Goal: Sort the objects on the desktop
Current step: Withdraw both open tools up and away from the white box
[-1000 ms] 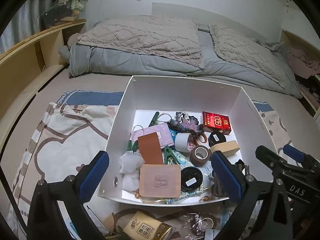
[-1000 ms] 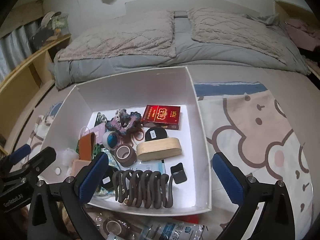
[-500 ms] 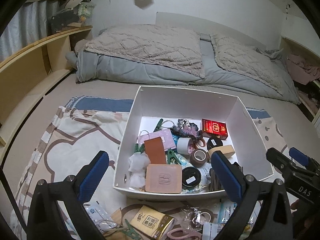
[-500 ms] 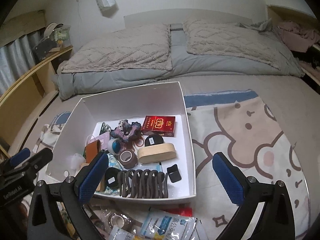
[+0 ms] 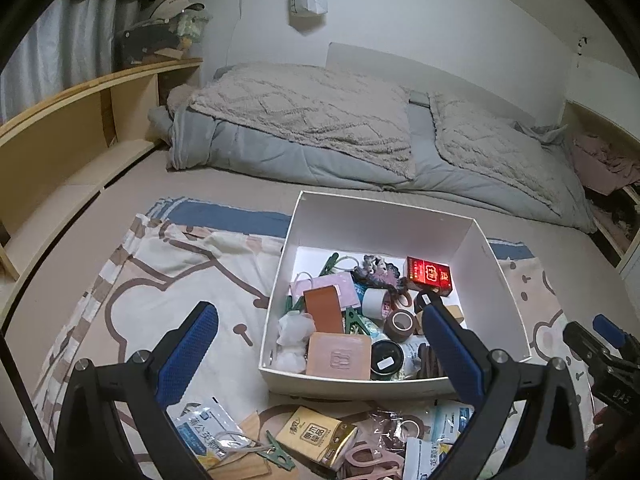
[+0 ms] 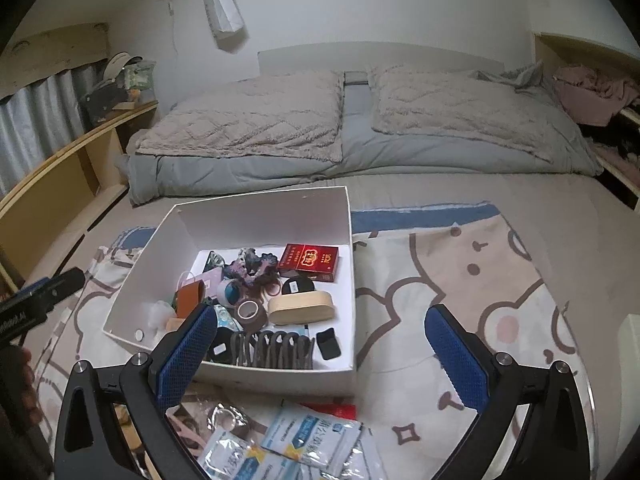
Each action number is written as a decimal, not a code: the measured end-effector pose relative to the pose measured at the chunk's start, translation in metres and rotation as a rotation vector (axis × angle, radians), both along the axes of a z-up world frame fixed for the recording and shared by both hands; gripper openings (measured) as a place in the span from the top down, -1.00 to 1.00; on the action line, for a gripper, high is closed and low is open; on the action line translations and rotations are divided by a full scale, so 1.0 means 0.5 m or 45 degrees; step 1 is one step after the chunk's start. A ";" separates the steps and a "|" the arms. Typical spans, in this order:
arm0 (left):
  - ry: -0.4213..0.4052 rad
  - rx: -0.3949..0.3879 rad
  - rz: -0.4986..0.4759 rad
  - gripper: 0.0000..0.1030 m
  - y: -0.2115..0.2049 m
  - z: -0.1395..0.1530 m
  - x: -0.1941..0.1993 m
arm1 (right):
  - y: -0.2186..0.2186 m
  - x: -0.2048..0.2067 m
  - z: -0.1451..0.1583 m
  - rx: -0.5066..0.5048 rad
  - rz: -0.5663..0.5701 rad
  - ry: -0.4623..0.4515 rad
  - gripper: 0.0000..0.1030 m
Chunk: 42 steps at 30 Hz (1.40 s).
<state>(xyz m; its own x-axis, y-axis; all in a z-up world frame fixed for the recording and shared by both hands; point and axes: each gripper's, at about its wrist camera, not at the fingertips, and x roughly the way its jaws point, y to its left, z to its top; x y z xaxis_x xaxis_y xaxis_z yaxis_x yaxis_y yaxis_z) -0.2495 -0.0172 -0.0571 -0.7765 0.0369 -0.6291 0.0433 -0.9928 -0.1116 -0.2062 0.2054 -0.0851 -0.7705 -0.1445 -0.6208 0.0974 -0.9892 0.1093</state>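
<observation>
Hand-held grippers (image 5: 320,344) (image 6: 322,344) are hovering wide apart, empty.
Both are facing the white box (image 5: 384,216) of clutter at frame centre.

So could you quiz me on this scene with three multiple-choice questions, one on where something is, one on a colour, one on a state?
1. Where does the red packet lie?
A. at the far side of the white box
B. on the pillows
C. on the shelf

2. What colour are the tool pads?
A. green
B. blue
C. yellow

3. How do the left tool and right tool stand?
A. both shut on tape
B. one holds a clip
C. both open, holding nothing

Answers: 1 A, it sits among the box's items near the back wall. 2 B, blue textured pads. 3 C, pads spread wide, nothing between.
</observation>
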 end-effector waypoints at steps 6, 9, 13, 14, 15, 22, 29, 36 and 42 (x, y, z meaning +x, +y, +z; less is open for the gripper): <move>0.017 0.061 0.025 -0.99 -0.033 0.019 0.020 | 0.020 0.025 0.010 0.012 0.017 0.025 -1.00; 0.021 0.087 0.046 -0.99 -0.055 0.029 0.026 | 0.027 0.039 0.011 0.031 0.028 0.028 -1.00; 0.034 0.126 0.099 -0.99 -0.092 0.040 0.034 | 0.035 0.059 0.009 0.053 0.058 0.032 -1.00; 0.035 0.137 0.112 -0.99 -0.102 0.042 0.036 | 0.036 0.063 0.009 0.058 0.066 0.034 -1.00; 0.036 0.148 0.126 -0.99 -0.113 0.045 0.038 | 0.037 0.067 0.009 0.061 0.073 0.037 -1.00; 0.064 0.176 0.209 -0.99 -0.188 0.056 0.060 | 0.044 0.086 0.005 0.081 0.116 0.044 -1.00; 0.063 0.115 0.245 -0.99 -0.243 0.047 0.088 | 0.051 0.098 -0.007 0.113 0.150 0.036 -1.00; 0.033 -0.004 0.215 -0.99 -0.260 0.020 0.121 | 0.057 0.103 -0.032 0.133 0.162 -0.011 -1.00; -0.001 -0.075 0.158 -0.99 -0.252 -0.003 0.144 | 0.057 0.108 -0.046 0.139 0.180 -0.042 -1.00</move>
